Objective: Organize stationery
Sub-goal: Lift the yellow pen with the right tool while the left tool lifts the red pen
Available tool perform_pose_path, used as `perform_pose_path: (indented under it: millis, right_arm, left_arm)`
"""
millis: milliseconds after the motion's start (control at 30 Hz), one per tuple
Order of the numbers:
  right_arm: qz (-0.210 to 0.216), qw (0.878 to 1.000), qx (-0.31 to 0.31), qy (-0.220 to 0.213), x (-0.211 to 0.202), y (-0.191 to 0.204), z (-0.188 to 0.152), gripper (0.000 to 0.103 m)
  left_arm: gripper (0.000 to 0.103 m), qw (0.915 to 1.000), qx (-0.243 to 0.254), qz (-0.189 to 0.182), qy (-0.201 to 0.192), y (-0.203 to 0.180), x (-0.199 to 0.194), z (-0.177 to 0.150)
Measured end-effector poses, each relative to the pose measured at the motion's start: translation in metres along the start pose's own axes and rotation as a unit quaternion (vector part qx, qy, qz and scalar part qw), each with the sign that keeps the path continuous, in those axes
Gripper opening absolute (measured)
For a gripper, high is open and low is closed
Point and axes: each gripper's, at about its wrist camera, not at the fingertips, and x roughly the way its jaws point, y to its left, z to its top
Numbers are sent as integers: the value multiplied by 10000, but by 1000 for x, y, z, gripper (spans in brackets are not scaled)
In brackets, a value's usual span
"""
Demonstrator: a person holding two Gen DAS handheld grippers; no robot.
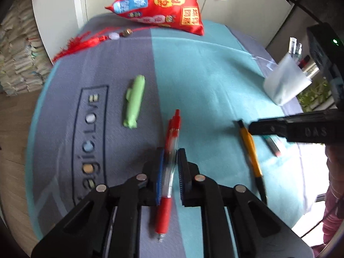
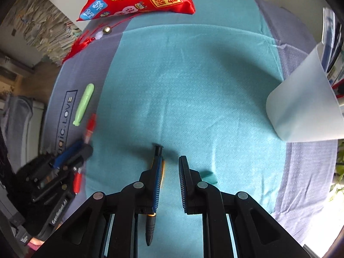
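Task partway, judging by layout. Frosted pen cup [image 2: 305, 105] at far right of table [image 2: 189, 75] already w/ several pens inside, so some sorting looks done. Left to go: red pen [image 1: 169, 161], orange pen [image 1: 250, 148], green pen-shaped item [image 1: 134, 101], plus another pen [image 1: 273, 145] beyond the orange one, mostly hidden under right tool in left wrist view. All four loose on the cloth, well apart from cup.

Left gripper [image 1: 171, 165]: jaws nearly closed around red pen's clear barrel, one finger each side, pen running lengthwise through the gap. Pad contact looks made or v. near; motion blur, so firm clamp vs. about-to-clamp can't be told. Pen's red grip end and metal tip sticking out toward camera, clicker end pointing away. Lifted or lying on cloth: also unclear.

Right gripper [image 2: 171, 167]: jaws released, moderate gap, nothing gripped between them. Orange pen under/beside the left-hand finger, not centred in the gap; black clicker end poking out ahead, dark tip toward camera. Needs a small sideways shift before closing, prob. Small teal object [image 2: 209, 177] just beside the other finger, identity unclear.

Red cushion [image 1: 159, 2] w/ tassel [image 1: 86, 43] at far edge of table, not stationery, likely stays.
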Motion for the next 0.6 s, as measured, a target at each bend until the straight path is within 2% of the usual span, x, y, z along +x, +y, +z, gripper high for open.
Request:
perform_pose_path:
  millis: [33, 167, 200, 300, 367, 533, 600]
  right_arm:
    - [42, 10000, 59, -18, -1, -2, -1, 17]
    - [60, 9999, 29, -114, -2, 4, -4, 34]
    - [59, 9999, 1, -98, -1, 6, -5, 34]
    - [46, 9999, -101, -56, 6, 19, -3, 34]
    - [-121, 9997, -202, -101, 9, 28, -3, 34]
    - [-424, 9978, -482, -173, 16, 41, -4, 33]
    - [-564, 9963, -610, -205, 17, 44, -5, 18]
  left_arm:
    - [10, 10000, 27, -38, 36, -1, -2, -4]
    - [10, 9998, 120, -142, 102, -7, -10, -15]
    - [10, 9998, 122, -139, 65, -8, -13, -15]
    - [17, 9998, 181, 35, -106, -11, -20, -13]
    - [32, 9995, 227, 106, -171, -13, -22, -10]
    - [33, 9979, 530, 354, -147, -23, -7, 3]
    - [34, 9975, 627, 329, -44, -24, 0, 8]
